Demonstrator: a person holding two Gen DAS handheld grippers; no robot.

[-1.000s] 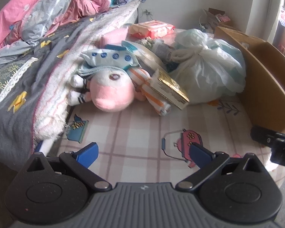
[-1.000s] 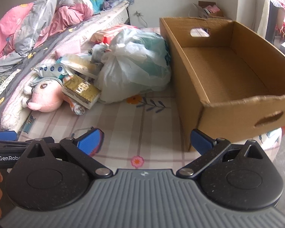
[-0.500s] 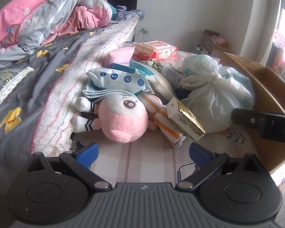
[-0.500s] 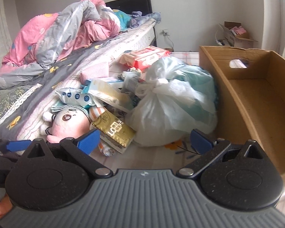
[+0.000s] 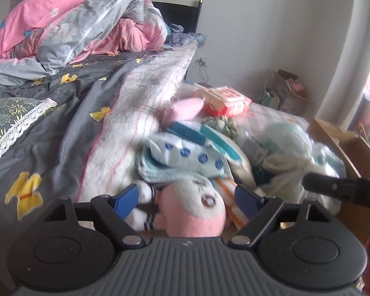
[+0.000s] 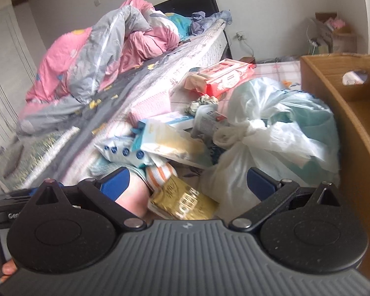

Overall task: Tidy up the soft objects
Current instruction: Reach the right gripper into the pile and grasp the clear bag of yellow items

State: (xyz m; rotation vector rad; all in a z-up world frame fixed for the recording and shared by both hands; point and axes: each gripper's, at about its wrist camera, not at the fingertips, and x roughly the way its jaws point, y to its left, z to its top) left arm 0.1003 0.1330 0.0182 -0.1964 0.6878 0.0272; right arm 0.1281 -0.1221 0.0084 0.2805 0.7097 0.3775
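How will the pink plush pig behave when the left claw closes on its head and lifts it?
The pink plush pig looks stuffed, so its head will probably squash between the left claw. It is likely light. The blue knitted cloth draped over it may drag along or slide off.

Black claw [image 5: 187, 198], blue fingertips [image 5: 125, 198]

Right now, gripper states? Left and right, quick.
Left gripper: jaws open, either side of the pink plush toy, not closed on it.
Right gripper: jaws open, holding nothing.
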